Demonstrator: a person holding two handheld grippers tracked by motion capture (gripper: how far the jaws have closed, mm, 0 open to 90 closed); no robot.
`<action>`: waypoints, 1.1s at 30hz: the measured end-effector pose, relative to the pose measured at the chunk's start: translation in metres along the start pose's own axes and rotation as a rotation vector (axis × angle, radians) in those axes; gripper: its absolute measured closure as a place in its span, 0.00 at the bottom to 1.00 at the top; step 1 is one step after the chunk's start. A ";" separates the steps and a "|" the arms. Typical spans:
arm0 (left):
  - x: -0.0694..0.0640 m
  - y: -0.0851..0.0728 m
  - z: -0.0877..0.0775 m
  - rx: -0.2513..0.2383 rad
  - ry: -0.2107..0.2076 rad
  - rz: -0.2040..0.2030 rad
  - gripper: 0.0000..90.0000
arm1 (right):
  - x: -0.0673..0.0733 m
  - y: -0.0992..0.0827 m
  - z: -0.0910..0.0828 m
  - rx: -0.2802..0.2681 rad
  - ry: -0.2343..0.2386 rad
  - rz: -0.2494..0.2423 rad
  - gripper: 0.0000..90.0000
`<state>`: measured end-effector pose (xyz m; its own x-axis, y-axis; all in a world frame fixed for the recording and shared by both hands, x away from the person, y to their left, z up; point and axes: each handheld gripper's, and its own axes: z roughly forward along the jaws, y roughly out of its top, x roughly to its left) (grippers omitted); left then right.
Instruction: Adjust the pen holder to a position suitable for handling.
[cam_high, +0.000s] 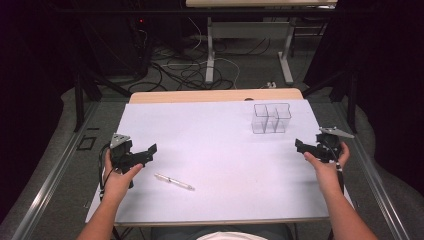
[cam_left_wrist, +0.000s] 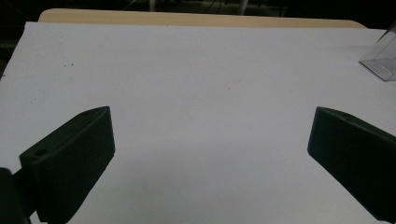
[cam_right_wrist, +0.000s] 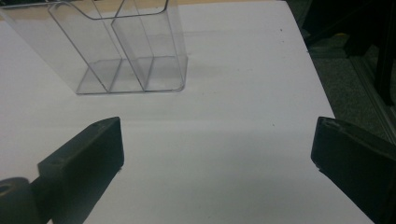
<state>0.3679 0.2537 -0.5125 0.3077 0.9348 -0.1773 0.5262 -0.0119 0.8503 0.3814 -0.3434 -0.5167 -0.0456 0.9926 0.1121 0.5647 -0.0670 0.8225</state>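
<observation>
Nearest item: your left gripper (cam_left_wrist: 210, 154), jaws spread wide with nothing between them, bare white worktop (cam_left_wrist: 196, 70) beneath; seen from above it (cam_high: 136, 156) hangs at the worktop's left edge. Item two: your right gripper (cam_right_wrist: 217, 158), jaws likewise wide apart and empty, pointing toward the clear organiser (cam_right_wrist: 121, 46) just ahead; from above it (cam_high: 312, 146) sits at the right edge, near that organiser (cam_high: 271, 118) but apart from it. Item three: the pen (cam_high: 174, 181), lying flat on the worktop's near-left part, just beside the left gripper and well apart from the organiser. Judged step: picking up the pen, most likely for one of the organiser's compartments. To do it well, bring the left jaws down square across the pen's middle, so the barrel lies crosswise between them and cannot roll or pivot as they close; keep them low enough to catch so thin a thing without scraping the sheet. Hold the right gripper clear of the organiser's walls, since it looks light and could slide. Count: grippers, two; pens, one; organisers, one, with what appear to be three compartments, all empty; worktops, one.
</observation>
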 end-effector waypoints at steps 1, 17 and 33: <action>0.000 0.000 0.000 0.001 0.002 -0.002 0.01 | -0.001 0.001 0.000 0.006 0.000 0.013 0.02; 0.003 -0.004 -0.004 0.005 0.031 -0.010 0.01 | 0.004 0.045 0.003 -0.045 0.009 -0.049 0.22; 0.003 -0.005 -0.003 0.015 0.030 -0.015 0.01 | 0.025 0.107 0.012 0.014 0.033 -0.139 0.42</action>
<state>0.3640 0.2582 -0.5154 0.2759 0.9452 -0.1746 0.5426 -0.0033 0.8400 0.4500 -0.3250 -0.4326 -0.1511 0.9884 0.0164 0.5623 0.0722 0.8238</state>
